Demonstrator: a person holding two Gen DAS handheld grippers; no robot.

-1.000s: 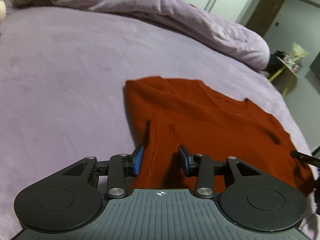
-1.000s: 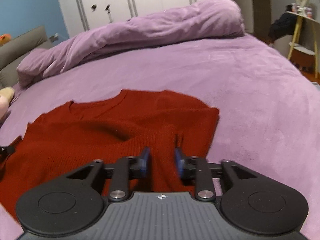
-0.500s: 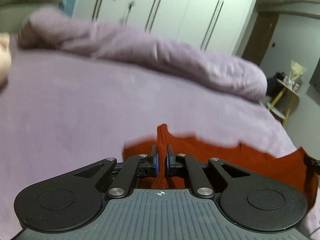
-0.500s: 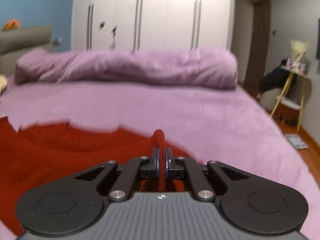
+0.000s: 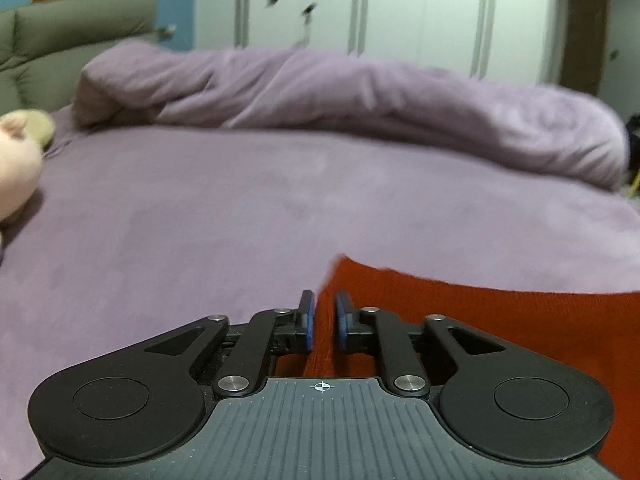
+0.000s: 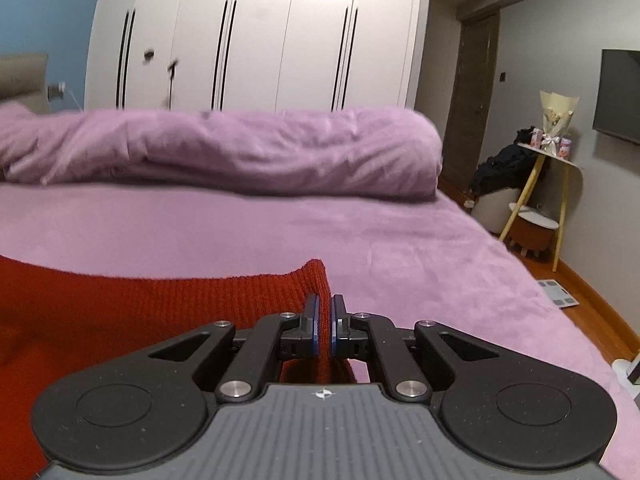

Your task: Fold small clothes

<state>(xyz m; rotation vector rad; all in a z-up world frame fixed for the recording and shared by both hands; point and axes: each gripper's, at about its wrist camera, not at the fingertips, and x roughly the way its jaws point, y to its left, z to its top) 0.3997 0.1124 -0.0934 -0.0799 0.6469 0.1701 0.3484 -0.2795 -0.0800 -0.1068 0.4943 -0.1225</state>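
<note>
A red knit sweater [image 5: 500, 320] lies on the purple bed [image 5: 200, 220], its edge lifted at both ends. In the left wrist view my left gripper [image 5: 323, 304] has a raised corner of the sweater between its blue pads; the jaws are opening slightly, but the fabric still fills the gap. In the right wrist view my right gripper [image 6: 325, 308] is shut on the other corner of the sweater [image 6: 140, 312], whose ribbed edge stands up just above the pads. The rest of the garment stretches between the two grippers, partly hidden behind them.
A rolled purple duvet [image 5: 360, 92] lies across the far side of the bed. A pink plush toy [image 5: 16, 168] sits at the left edge by the grey headboard [image 5: 60, 40]. Right of the bed are a yellow-legged side table [image 6: 548, 184] and a scale [image 6: 558, 294] on the floor.
Both grippers went from open over the flat sweater to shut on its near edge. They have since lifted and carried it toward the duvet. The left jaws have parted a little.
</note>
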